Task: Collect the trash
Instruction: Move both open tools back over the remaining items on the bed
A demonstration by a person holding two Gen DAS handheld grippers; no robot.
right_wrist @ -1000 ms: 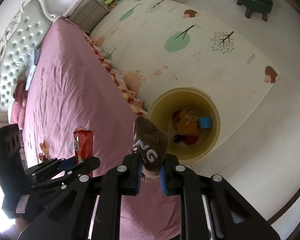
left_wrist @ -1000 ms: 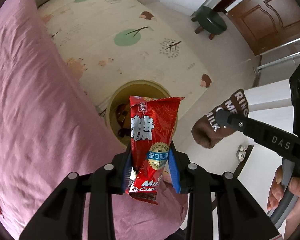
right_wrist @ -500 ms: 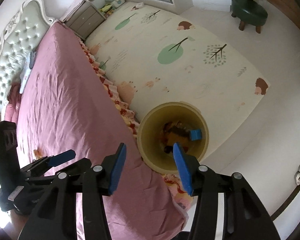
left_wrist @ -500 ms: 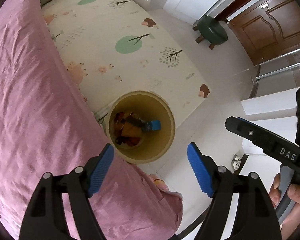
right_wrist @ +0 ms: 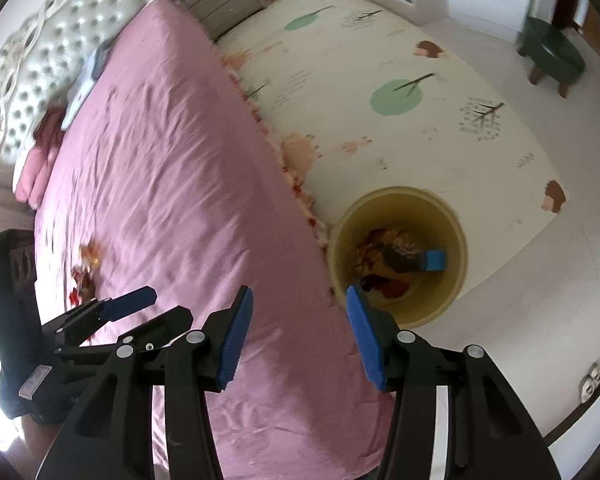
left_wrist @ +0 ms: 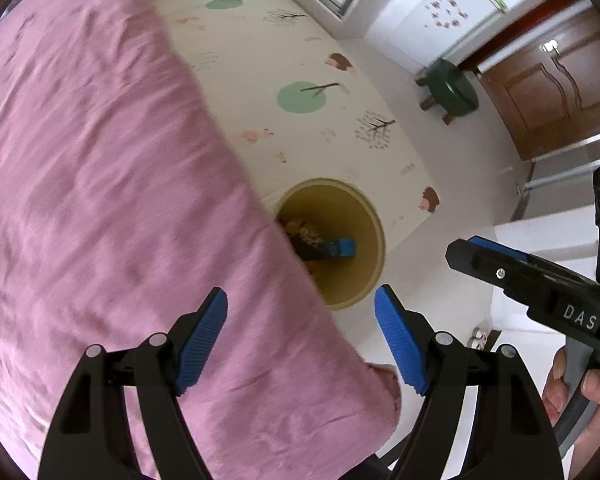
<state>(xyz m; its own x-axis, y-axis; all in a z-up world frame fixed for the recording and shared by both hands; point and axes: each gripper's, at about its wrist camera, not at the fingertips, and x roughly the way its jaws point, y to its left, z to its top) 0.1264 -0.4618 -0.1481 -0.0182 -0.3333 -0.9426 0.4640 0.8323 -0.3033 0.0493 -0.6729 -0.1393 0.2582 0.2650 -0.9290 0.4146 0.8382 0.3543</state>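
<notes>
A yellow round bin [left_wrist: 370, 232] stands on the floor beside the bed, with wrappers and a blue packet [left_wrist: 342, 247] inside; it also shows in the right wrist view [right_wrist: 456, 240]. My left gripper [left_wrist: 300, 328] is open and empty over the bed's edge, near the bin. My right gripper [right_wrist: 296, 328] is open and empty, also above the bed edge beside the bin. More small red and brown wrappers [right_wrist: 85, 268] lie on the pink bedspread [right_wrist: 160, 168] to the left.
A patterned play mat [right_wrist: 380, 92] covers the floor beyond the bin. A green stool [right_wrist: 550, 54] stands far right, near a wooden door [left_wrist: 552, 80]. Drawers [right_wrist: 224, 0] and a tufted headboard [right_wrist: 40, 52] are at the far end of the bed.
One second ago the left gripper held a red candy wrapper and the right a brown wrapper. Both opened and let them go over the bin; now both have shifted back over the bed.
</notes>
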